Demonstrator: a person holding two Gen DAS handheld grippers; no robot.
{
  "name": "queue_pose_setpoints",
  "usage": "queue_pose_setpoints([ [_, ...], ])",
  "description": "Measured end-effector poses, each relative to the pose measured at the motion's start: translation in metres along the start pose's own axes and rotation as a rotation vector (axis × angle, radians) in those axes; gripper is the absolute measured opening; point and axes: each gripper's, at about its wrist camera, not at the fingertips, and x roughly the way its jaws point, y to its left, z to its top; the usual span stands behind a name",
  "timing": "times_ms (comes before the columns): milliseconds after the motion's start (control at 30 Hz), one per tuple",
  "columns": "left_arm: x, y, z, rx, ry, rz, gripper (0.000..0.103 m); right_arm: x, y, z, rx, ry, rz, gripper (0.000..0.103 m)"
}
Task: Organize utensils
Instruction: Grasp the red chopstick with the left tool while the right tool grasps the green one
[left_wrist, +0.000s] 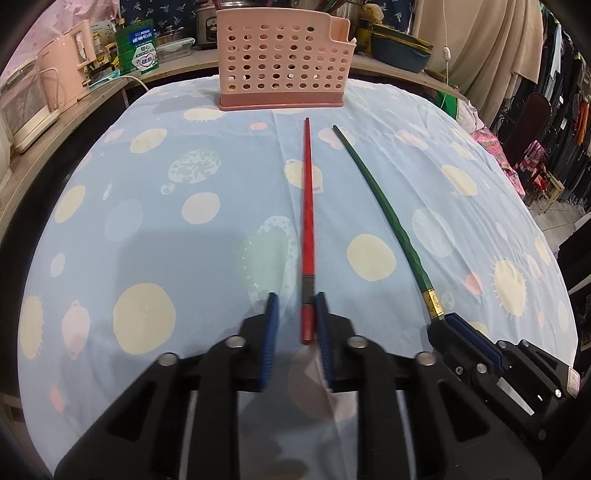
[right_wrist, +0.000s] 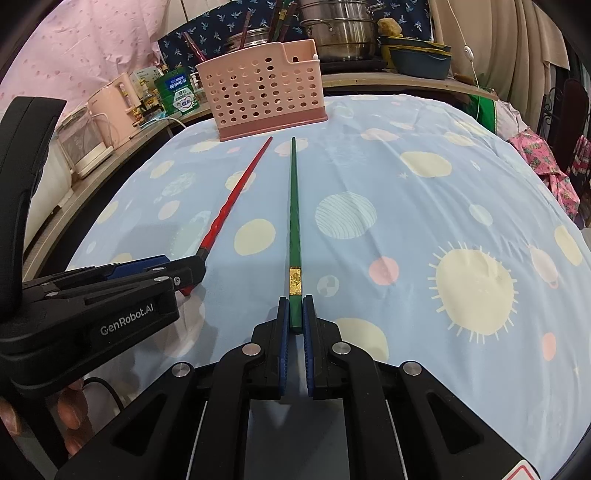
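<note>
A red chopstick (left_wrist: 307, 221) lies on the blue patterned cloth, its tip toward the pink perforated utensil holder (left_wrist: 282, 61). My left gripper (left_wrist: 295, 299) is open around its butt end; only the right pad touches it. A green chopstick (right_wrist: 294, 221) lies beside the red one. My right gripper (right_wrist: 294, 301) is shut on its butt end, just behind the gold band. The green chopstick (left_wrist: 384, 210) and right gripper (left_wrist: 441, 319) show in the left wrist view. The red chopstick (right_wrist: 236, 199), left gripper (right_wrist: 184, 267) and holder (right_wrist: 264, 94) show in the right wrist view.
The cloth-covered table (left_wrist: 147, 221) ends at a wooden counter (left_wrist: 55, 122) with pink appliances (right_wrist: 107, 110), a green box (left_wrist: 142, 48), metal pots (right_wrist: 336, 33) and blue dishes (left_wrist: 400, 48). Clothes hang at the right (left_wrist: 554, 92).
</note>
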Motion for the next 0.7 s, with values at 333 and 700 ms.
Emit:
queue_pose_setpoints([
  [333,-0.011,-0.003,-0.001,0.004,-0.005,-0.004,0.007,-0.002,0.001,0.001,0.005,0.004,0.006,0.007],
  [700,-0.044,-0.001,0.012,-0.012,-0.065,-0.012,0.007,-0.035,0.001,0.021,0.030,-0.068,0.041,0.007],
])
